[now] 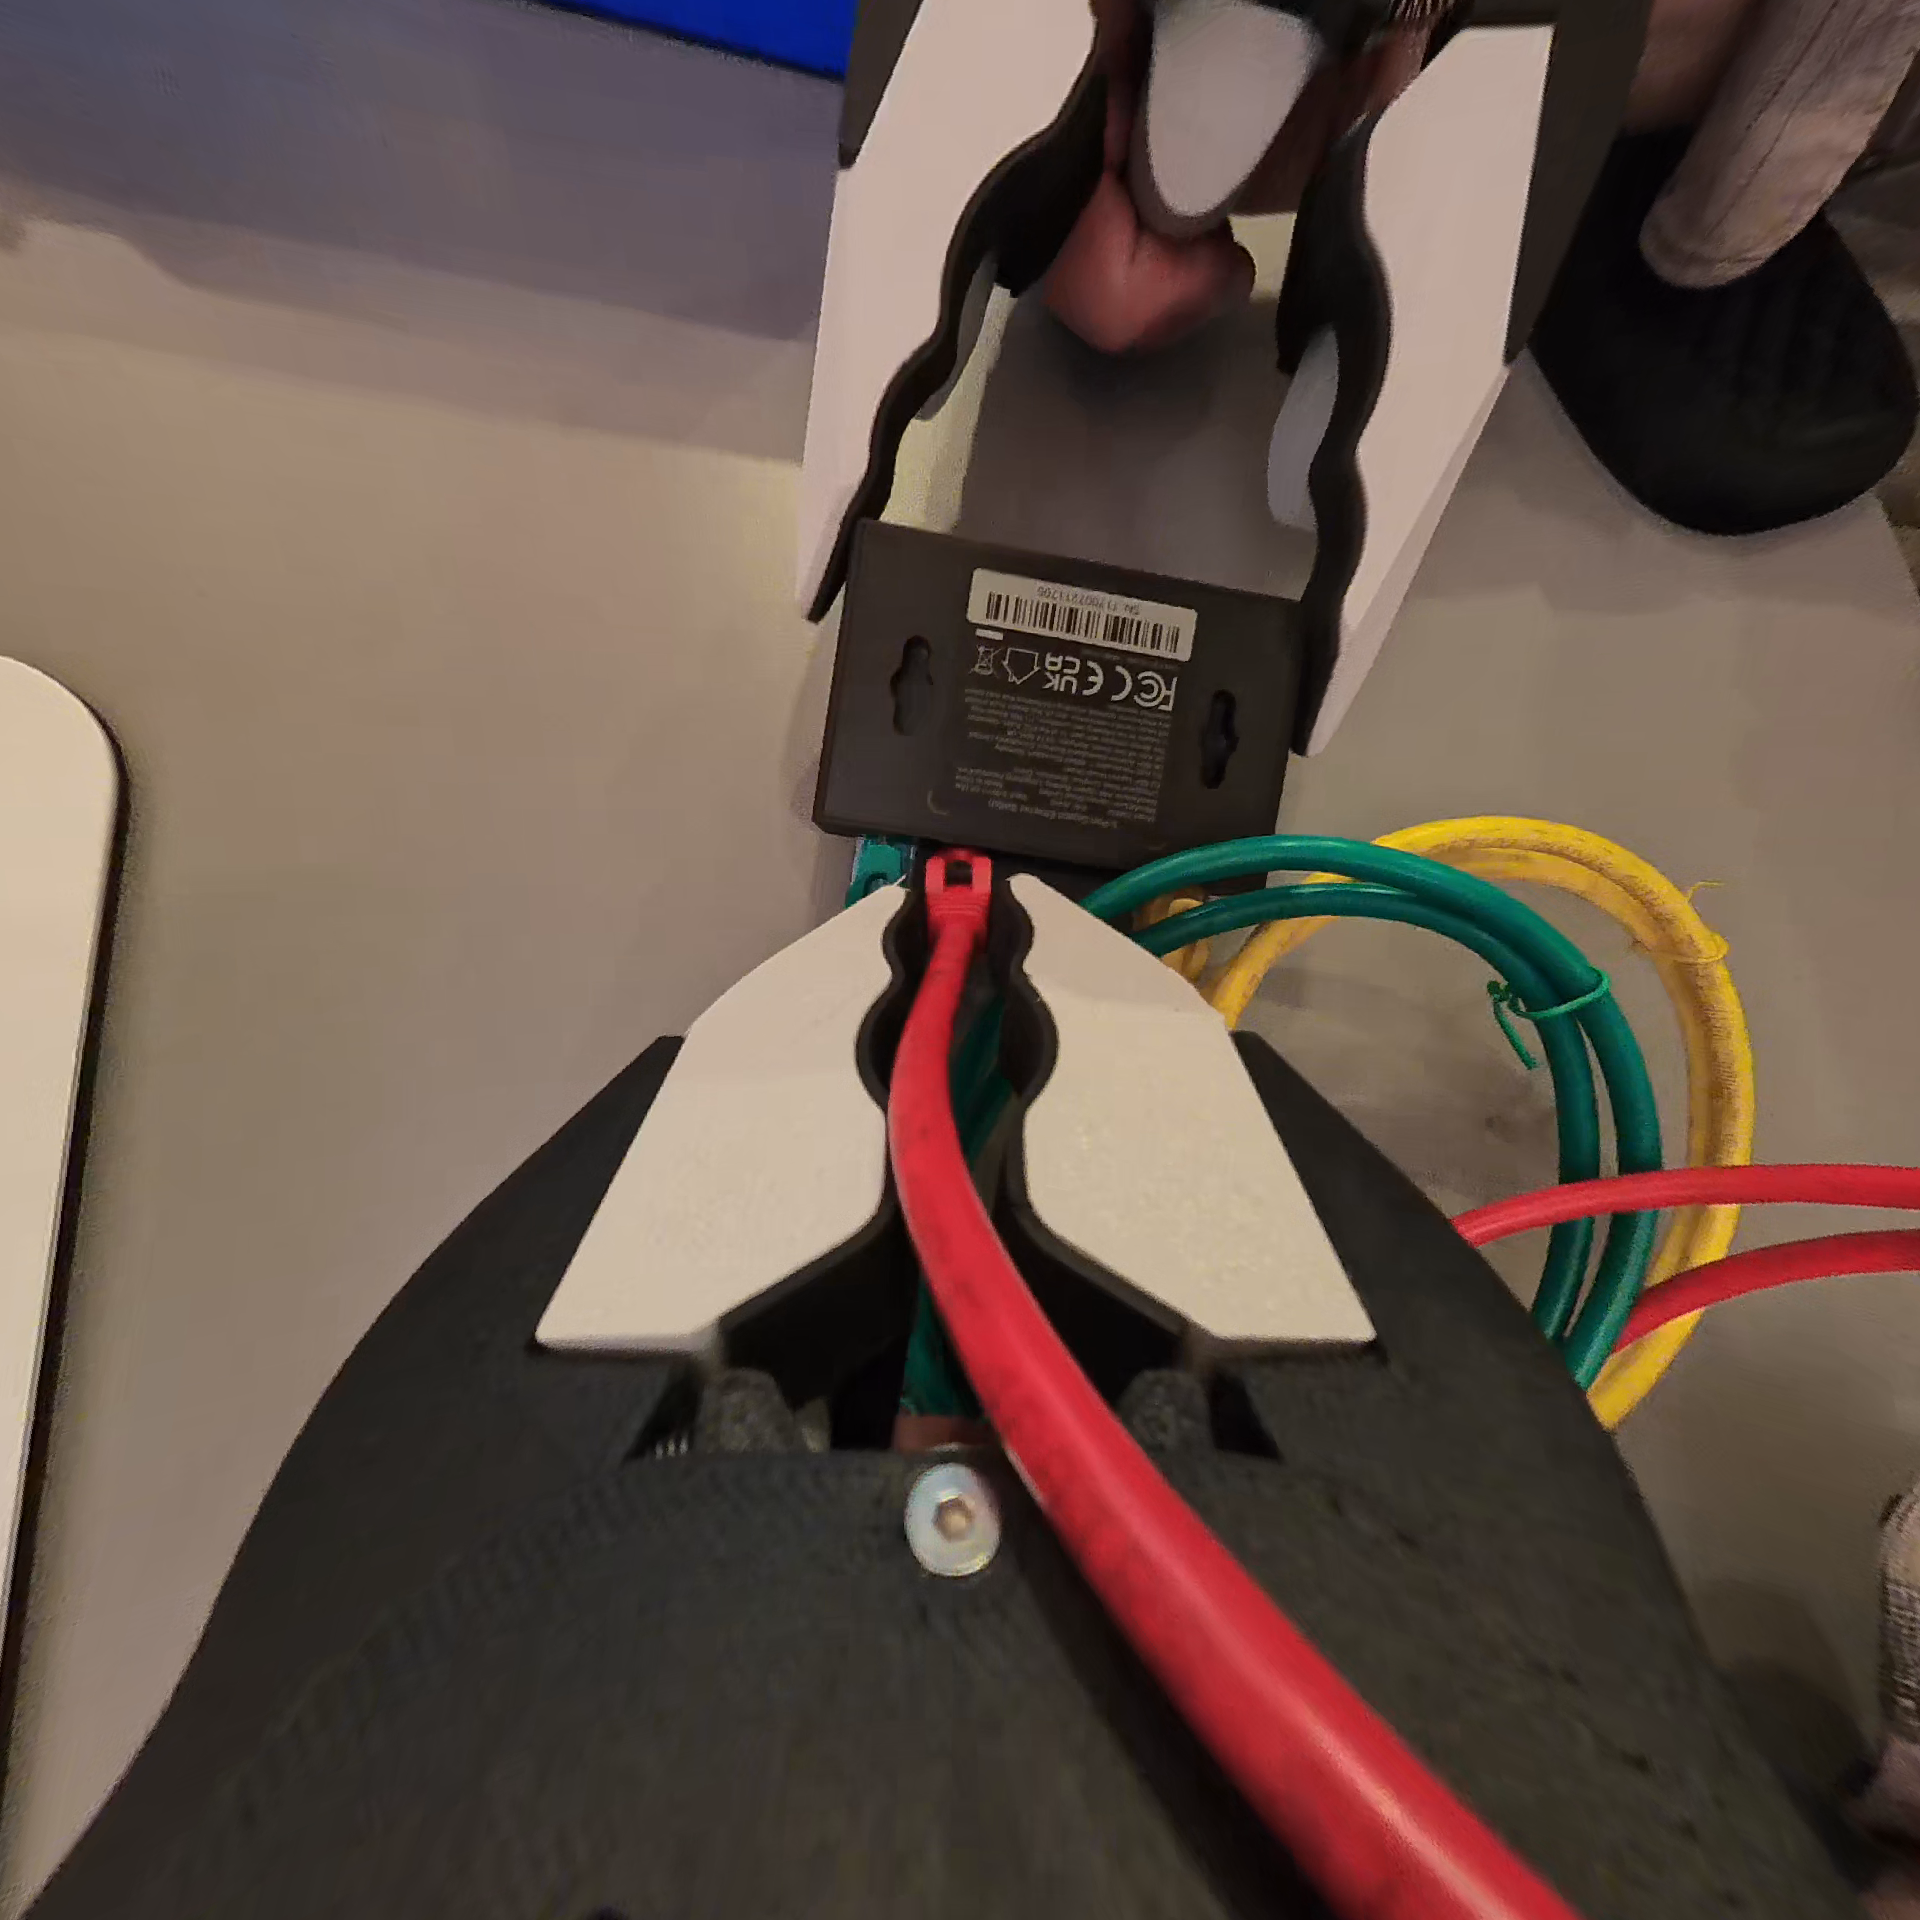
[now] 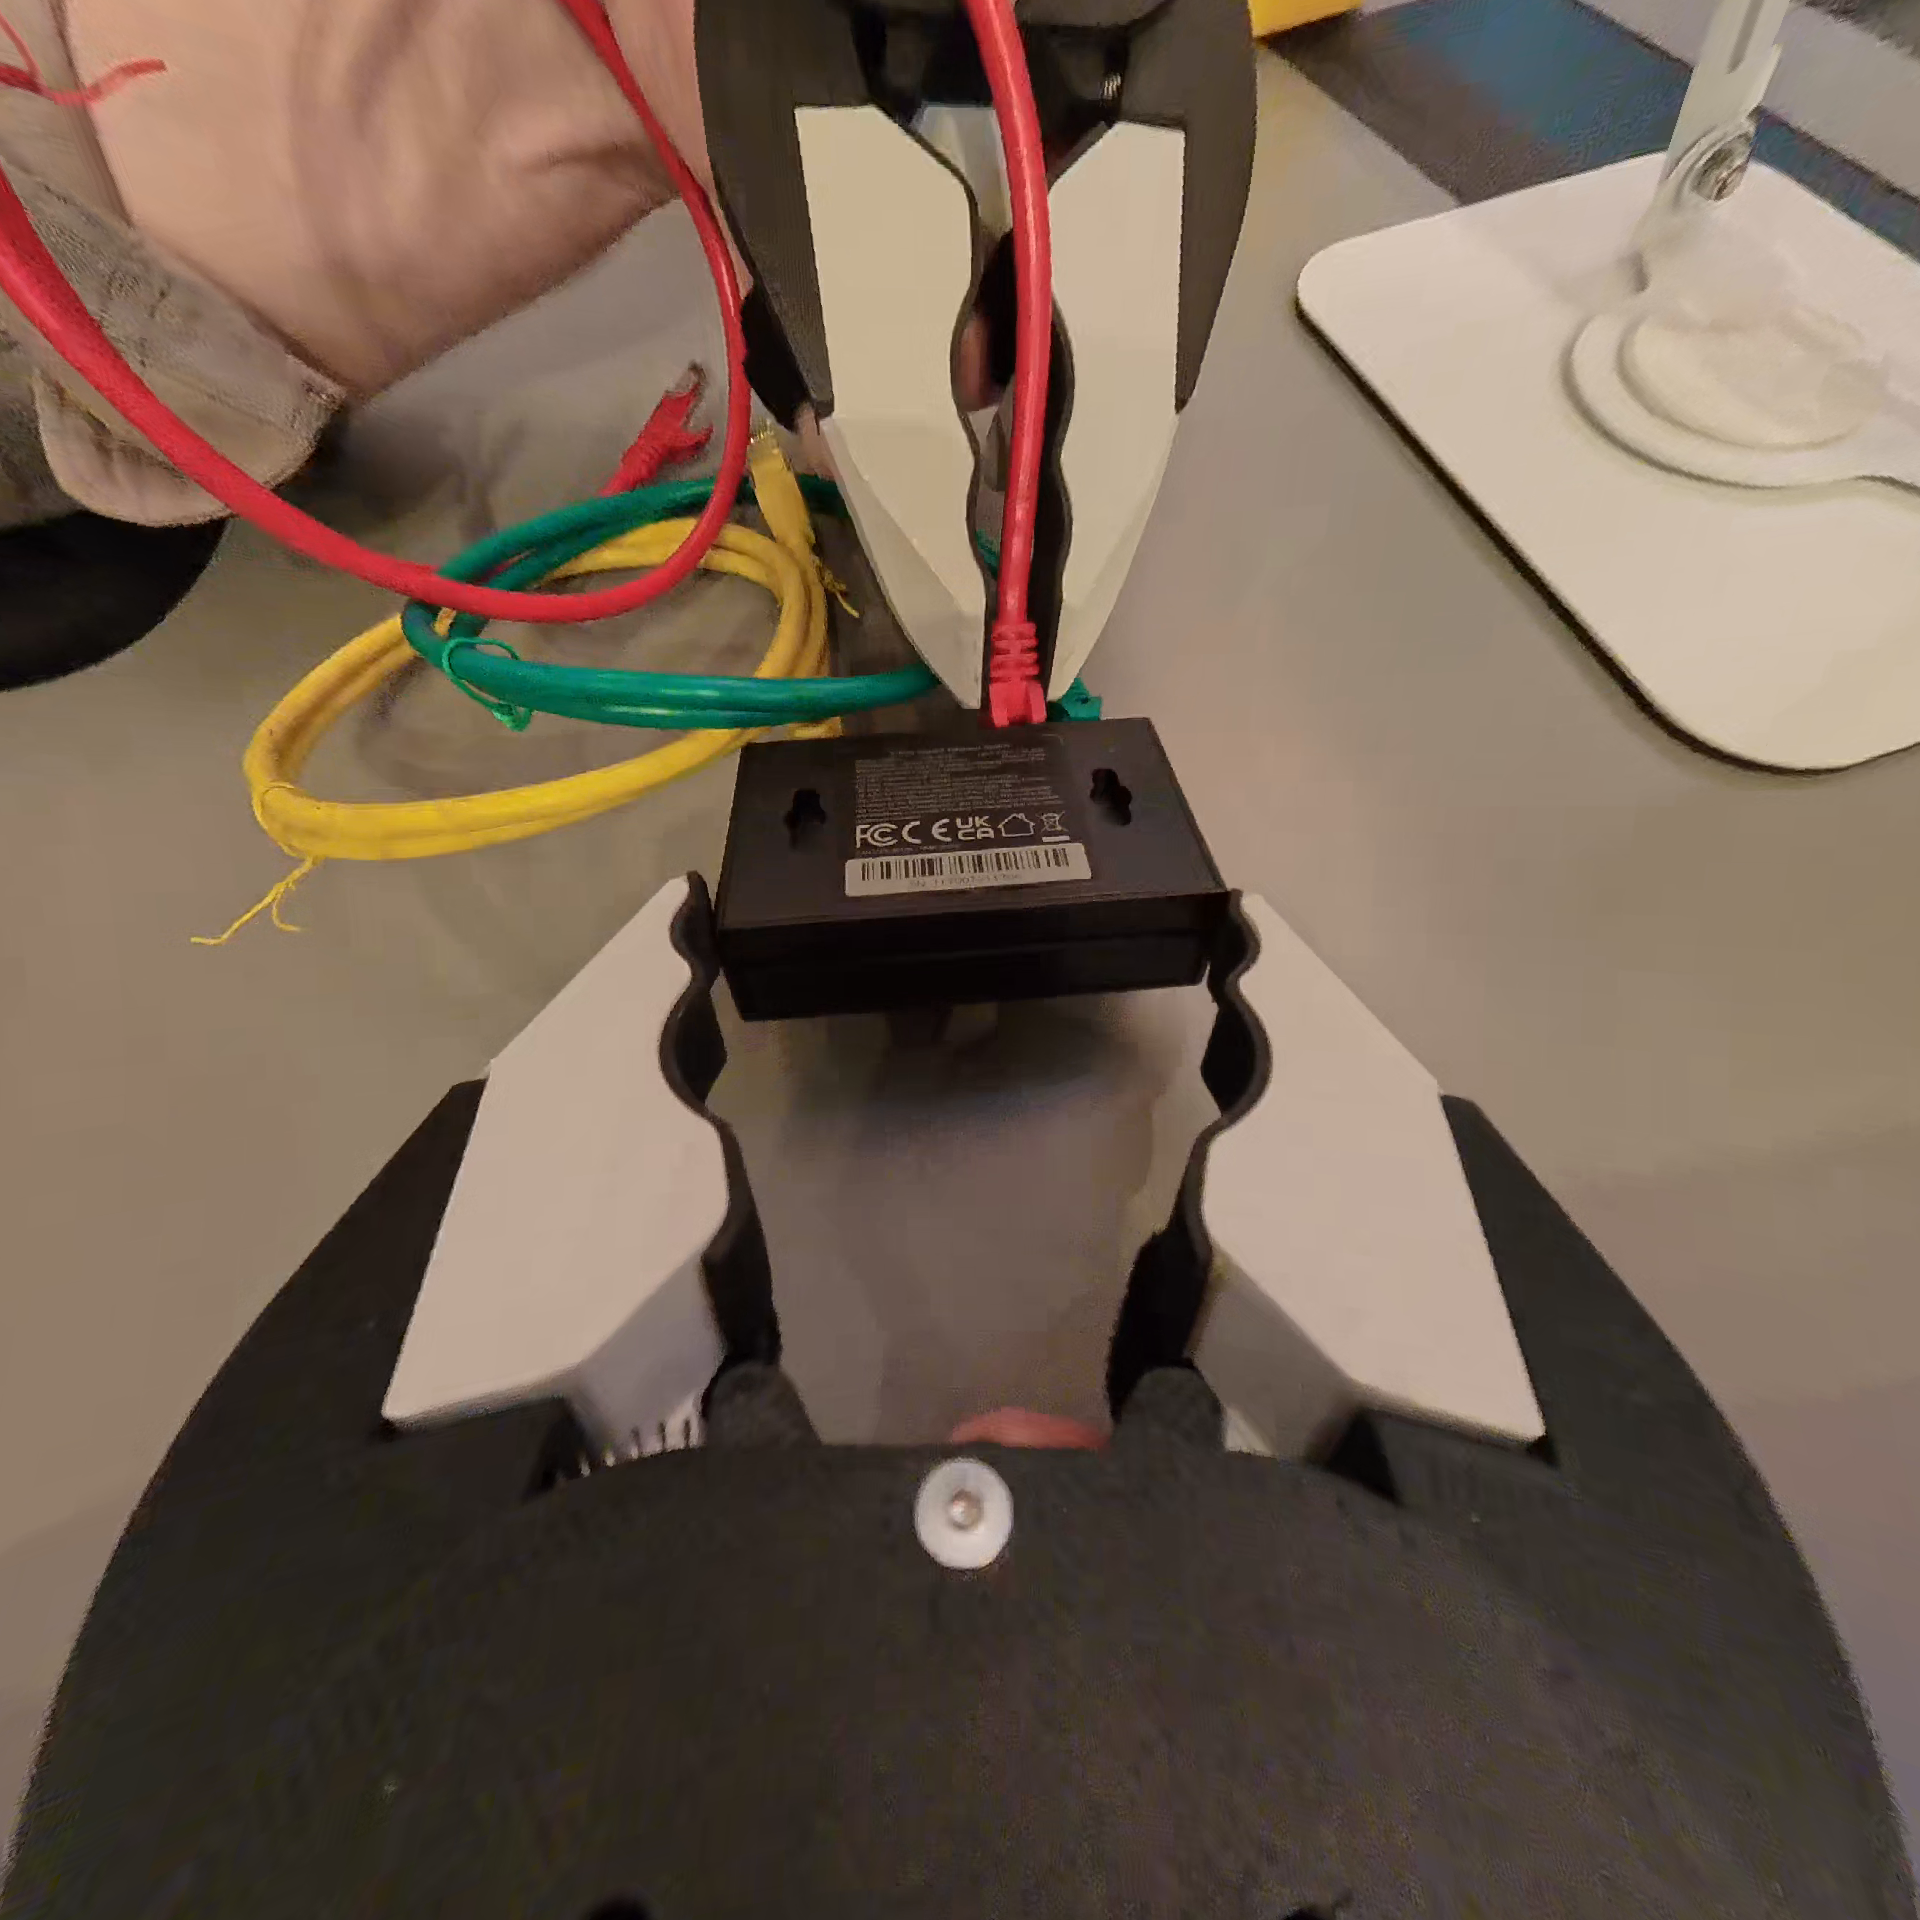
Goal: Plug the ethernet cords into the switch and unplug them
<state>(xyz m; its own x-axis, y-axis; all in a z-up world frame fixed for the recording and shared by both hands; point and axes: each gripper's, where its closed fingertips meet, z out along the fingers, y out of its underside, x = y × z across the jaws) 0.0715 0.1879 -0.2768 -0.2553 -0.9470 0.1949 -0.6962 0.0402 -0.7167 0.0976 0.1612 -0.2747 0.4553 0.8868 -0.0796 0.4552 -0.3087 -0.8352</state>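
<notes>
The black switch (image 1: 1049,727) lies label side up on the grey table, ports facing my left gripper. My right gripper (image 2: 966,914) is shut on the switch (image 2: 966,831), one finger on each short side; it shows at the top of the left wrist view (image 1: 1060,665). My left gripper (image 1: 956,899) is shut on the red cord (image 1: 935,1091) just behind its plug (image 1: 958,873), which meets the switch's port side. I cannot tell how deep the plug sits. A green plug (image 1: 871,871) sits at the port beside it. The left gripper (image 2: 1013,675) also shows in the right wrist view.
Coiled green cord (image 2: 665,691) and yellow cord (image 2: 520,810) lie on the table beside the switch, with the loose red plug (image 2: 665,426) and yellow plug (image 2: 774,468). A white stand base (image 2: 1558,468) is close on the other side. A hand (image 2: 364,208) and a black round object (image 1: 1745,395) are nearby. The left gripper's tips are roughly 5 centimetres from the right gripper's. From the right gripper's tips to the black round object (image 1: 1745,395) is close to 20 centimetres.
</notes>
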